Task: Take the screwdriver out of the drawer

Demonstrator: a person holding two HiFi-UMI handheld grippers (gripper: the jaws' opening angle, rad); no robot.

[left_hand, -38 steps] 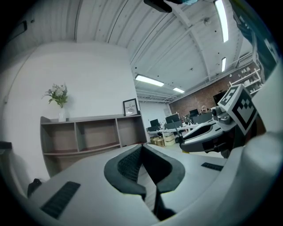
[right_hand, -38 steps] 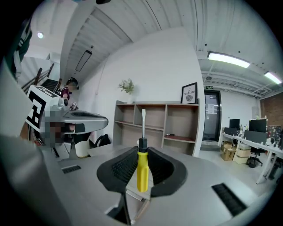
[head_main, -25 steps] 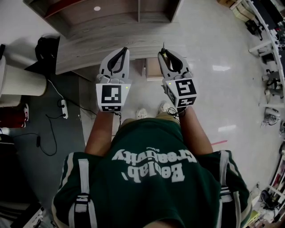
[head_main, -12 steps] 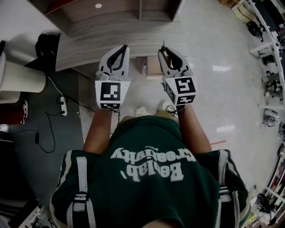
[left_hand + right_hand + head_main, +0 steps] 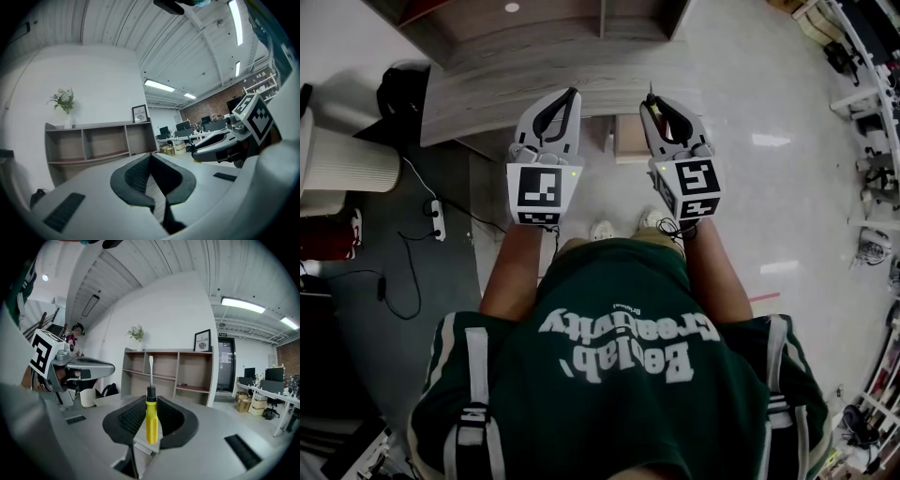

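Wood-grain desk top (image 5: 487, 94) noted below both grippers. Finds left gripper (image 5: 150, 157) clenched, pads together on nothing, and right gripper (image 5: 151, 401) beside it, closed on a tool. Records yellow-handled screwdriver (image 5: 151, 420) clamped by its handle between those pads, blade projecting past the jaw tips, above the desk edge.

At 6 o'clock in the head view is a green shirt (image 5: 619, 375) with white lettering. A white ribbed bin (image 5: 352, 161) stands at 10 o'clock, with a black bag (image 5: 398, 89) at its 1 o'clock and a white power strip (image 5: 439, 214) on the dark floor at its 4 o'clock. In the left gripper view, a wooden shelf unit (image 5: 93, 145) at 9 o'clock bears a vase of flowers (image 5: 65, 105) and a framed picture (image 5: 139, 113).
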